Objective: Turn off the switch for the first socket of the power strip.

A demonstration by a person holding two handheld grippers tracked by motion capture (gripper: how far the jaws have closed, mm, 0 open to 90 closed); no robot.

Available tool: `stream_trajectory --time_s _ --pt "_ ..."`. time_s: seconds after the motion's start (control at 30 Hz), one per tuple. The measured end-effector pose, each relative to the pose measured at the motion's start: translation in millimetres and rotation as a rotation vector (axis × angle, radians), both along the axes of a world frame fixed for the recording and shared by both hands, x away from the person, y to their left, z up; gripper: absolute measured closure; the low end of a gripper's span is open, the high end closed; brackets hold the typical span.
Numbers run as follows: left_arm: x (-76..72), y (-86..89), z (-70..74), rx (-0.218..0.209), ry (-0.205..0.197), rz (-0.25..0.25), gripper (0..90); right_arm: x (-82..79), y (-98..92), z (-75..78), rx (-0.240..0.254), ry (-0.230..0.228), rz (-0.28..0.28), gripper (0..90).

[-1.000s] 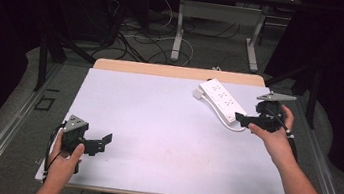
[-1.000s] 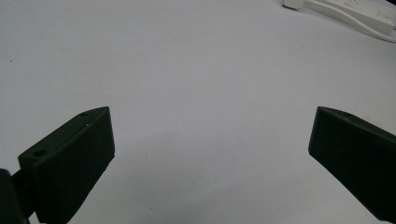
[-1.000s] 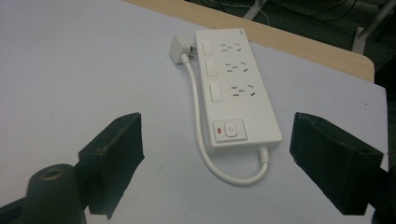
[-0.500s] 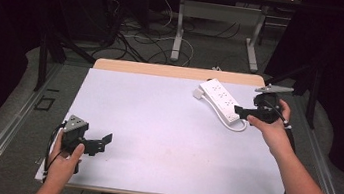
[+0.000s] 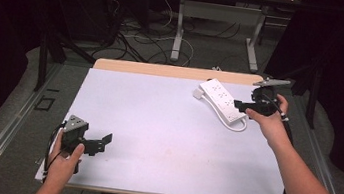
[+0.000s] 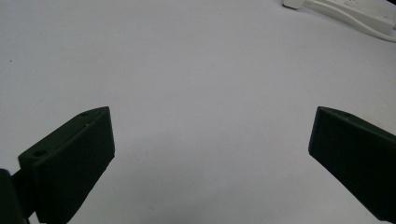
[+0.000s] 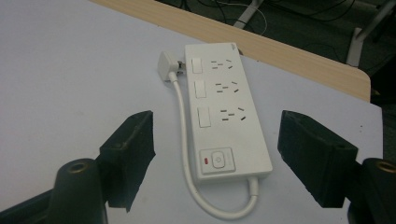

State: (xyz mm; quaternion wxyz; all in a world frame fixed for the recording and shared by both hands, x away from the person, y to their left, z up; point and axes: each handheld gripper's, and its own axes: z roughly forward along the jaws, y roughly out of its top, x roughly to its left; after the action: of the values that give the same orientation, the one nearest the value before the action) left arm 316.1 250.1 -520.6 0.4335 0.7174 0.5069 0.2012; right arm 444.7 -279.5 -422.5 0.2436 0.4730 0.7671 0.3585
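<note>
Near left corner of the table (image 5: 166, 126): left hand (image 5: 63, 161) wrapped around the left gripper (image 5: 98, 144), resting low over the pale sheet close to the near edge. Jaws spread wide, nothing between them; in the left gripper view, bare pale surface in the gap between the two black jaws, tips just above it. Grey three-cornered plate on top, cable looping down by the wrist. Pointed toward the right and slightly far.

Middle of the table: bare pale surface, with a strip of wooden edge along the far side.

Far right: white power strip (image 5: 222, 101) lying flat on the sheet, angled with one end toward the far left and the other toward the near right. Three socket groups with three rocker switches beside them, plus a round power button and a small red mark at the near end, clear in the right gripper view. Short white cord (image 7: 187, 154) leaving the near end, curling round and running along the strip's left side up to a white plug (image 7: 166, 66) lying against the far end.

Just right of the strip: right gripper (image 5: 237, 105) held in the right hand (image 5: 268, 122), forearm reaching in from the near right. Jaws spread wide, pinching nothing, aimed left at the strip's near end. In the right gripper view, strip centred in the gap between the jaws, one jaw on either side, not touching it. Grey plate above, cable trailing along the forearm.

Beyond the table: floor with tangled cables (image 5: 142, 37) and legs of another table (image 5: 179, 32).
</note>
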Motion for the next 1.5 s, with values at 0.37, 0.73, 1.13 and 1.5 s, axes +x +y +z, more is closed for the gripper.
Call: stream_trajectory --time_s 0.37,0.73,1.13,1.5 --pt "0.1 0.2 -0.2 0.001 0.001 -0.001 0.1 16.4 -2.6 -4.0 -0.003 -0.003 -0.028 31.7" --pt "0.2 0.4 -0.5 0.002 0.002 -0.002 0.1 31.0 -4.7 -12.4 -0.006 -0.006 -0.055 34.4" --pt "0.3 0.5 -0.6 0.003 0.005 -0.003 0.1 41.6 -2.2 -20.6 -0.007 0.013 -0.059 38.0" --pt "0.5 0.5 -0.9 0.002 0.001 -0.001 0.1 52.9 2.2 -31.6 -0.034 0.025 -0.064 42.7"
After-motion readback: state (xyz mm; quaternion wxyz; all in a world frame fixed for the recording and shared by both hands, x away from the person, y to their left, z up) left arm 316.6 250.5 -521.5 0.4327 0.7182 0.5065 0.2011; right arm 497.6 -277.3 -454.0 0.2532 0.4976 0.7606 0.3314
